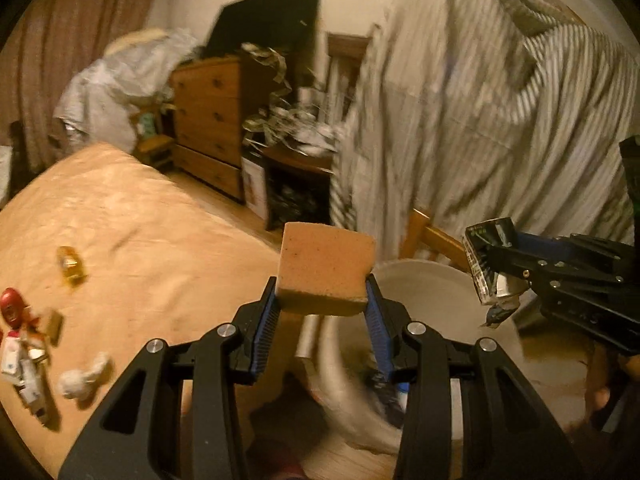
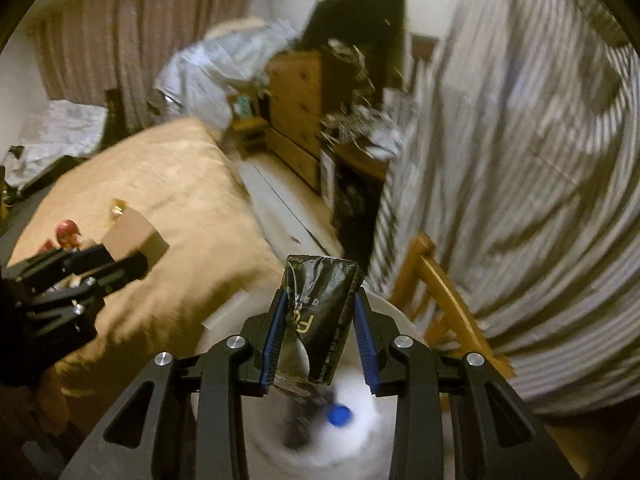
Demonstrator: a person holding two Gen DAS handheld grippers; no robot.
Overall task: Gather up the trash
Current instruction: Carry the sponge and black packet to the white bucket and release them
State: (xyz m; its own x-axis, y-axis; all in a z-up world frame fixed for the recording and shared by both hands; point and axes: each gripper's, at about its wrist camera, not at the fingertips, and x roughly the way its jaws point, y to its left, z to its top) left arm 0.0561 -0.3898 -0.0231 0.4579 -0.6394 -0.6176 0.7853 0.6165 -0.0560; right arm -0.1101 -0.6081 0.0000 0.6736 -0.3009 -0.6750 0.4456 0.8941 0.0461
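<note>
My left gripper (image 1: pixel 322 300) is shut on an orange sponge block (image 1: pixel 326 274) and holds it above the near rim of a white bin (image 1: pixel 432 296). My right gripper (image 2: pixel 318 320) is shut on a crumpled black wrapper (image 2: pixel 320 312) above the same bin (image 2: pixel 384 420), where a blue cap (image 2: pixel 339 415) and dark trash lie inside. Each gripper shows in the other view: the right one (image 1: pixel 500 276) at the right, the left one (image 2: pixel 120 256) at the left. On the tan bed (image 1: pixel 132 216) lie a yellow wrapper (image 1: pixel 71 267), a crumpled white tissue (image 1: pixel 82 380) and red-and-white packets (image 1: pixel 16 336).
A wooden chair (image 2: pixel 444 300) draped with striped cloth (image 1: pixel 500 120) stands right behind the bin. A wooden dresser (image 1: pixel 212 120) and a cluttered dark side table (image 1: pixel 296 184) stand across the floor. Curtains (image 2: pixel 132 48) hang at the back left.
</note>
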